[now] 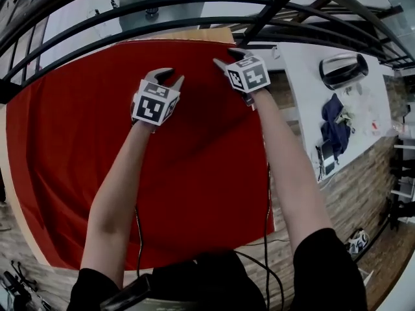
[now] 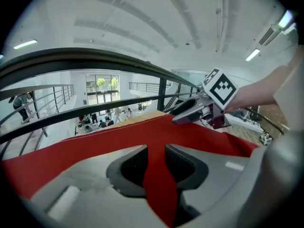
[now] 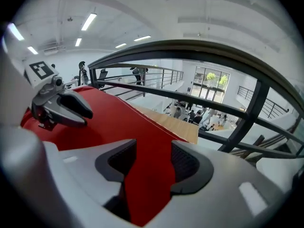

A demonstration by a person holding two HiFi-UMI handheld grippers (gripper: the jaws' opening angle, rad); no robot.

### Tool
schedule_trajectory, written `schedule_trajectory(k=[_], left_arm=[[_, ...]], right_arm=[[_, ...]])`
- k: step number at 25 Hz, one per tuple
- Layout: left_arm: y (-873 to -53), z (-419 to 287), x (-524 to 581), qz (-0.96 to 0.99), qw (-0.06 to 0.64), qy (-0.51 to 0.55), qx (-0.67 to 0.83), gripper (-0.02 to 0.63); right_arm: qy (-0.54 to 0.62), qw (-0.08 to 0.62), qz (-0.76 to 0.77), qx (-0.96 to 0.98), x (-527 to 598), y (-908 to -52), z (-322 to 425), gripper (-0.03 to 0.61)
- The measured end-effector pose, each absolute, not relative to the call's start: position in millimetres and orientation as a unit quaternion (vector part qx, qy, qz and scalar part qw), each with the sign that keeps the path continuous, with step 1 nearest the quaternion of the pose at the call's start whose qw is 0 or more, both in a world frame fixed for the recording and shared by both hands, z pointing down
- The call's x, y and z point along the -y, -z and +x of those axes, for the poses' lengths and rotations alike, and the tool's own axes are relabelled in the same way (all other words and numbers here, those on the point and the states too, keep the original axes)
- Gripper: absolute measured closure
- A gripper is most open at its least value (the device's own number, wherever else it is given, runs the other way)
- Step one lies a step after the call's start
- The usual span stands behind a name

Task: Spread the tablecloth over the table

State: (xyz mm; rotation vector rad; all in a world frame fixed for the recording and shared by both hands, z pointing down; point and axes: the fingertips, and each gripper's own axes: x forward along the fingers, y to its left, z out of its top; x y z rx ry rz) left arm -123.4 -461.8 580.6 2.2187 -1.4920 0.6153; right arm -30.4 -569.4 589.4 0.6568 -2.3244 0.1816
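Both released, holding nothing — left gripper (image 1: pixel 167 77) and right gripper (image 1: pixel 227 58) hovering side by side above red tablecloth (image 1: pixel 78 161) covering counter (image 1: pixel 201 35).

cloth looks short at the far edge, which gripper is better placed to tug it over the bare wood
Likely the right gripper: open, empty, closest to the bare wood strip beyond the tablecloth edge. Left gripper sits further back.

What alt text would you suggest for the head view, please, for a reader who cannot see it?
Seen from above, a red tablecloth lies spread over a wooden table. The person reaches across it, the left gripper and right gripper side by side near its far edge, jaws open and empty. A dark railing curves beyond the table.
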Motion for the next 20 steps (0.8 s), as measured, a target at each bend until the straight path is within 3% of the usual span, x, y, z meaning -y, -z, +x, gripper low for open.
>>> schedule_trajectory(k=[2,3,9,14,17,20], left_arm=[[-593.4,-134.3,473.5,0.774,0.205,-0.246,0.547,0.514],[-599.2,-137.8,477.3,0.764,0.208,-0.263,0.551,0.597],[-613.8,-151.6,512.2,0.736,0.215,-0.316,0.559,0.609],[-612.0,-182.7,547.4,0.728,0.195,-0.317,0.575,0.609],[-596.1,-194.7,540.1,0.73,0.172,-0.311,0.584,0.594],[-579.1,-187.4,495.2,0.74,0.178,-0.289,0.581,0.595]], right_arm=[[-0.095,0.369,0.245,0.892,572.7,-604.9,-27.1,0.382],[-0.111,0.371,0.237,0.891,572.7,-610.3,-27.2,0.431],[-0.092,0.377,0.213,0.896,604.3,-611.0,-55.9,0.549],[-0.066,0.374,0.203,0.903,653.7,-609.0,-90.3,0.515],[-0.045,0.344,0.194,0.918,654.4,-589.7,-90.5,0.425],[-0.065,0.3,0.195,0.931,611.6,-569.8,-64.8,0.43]])
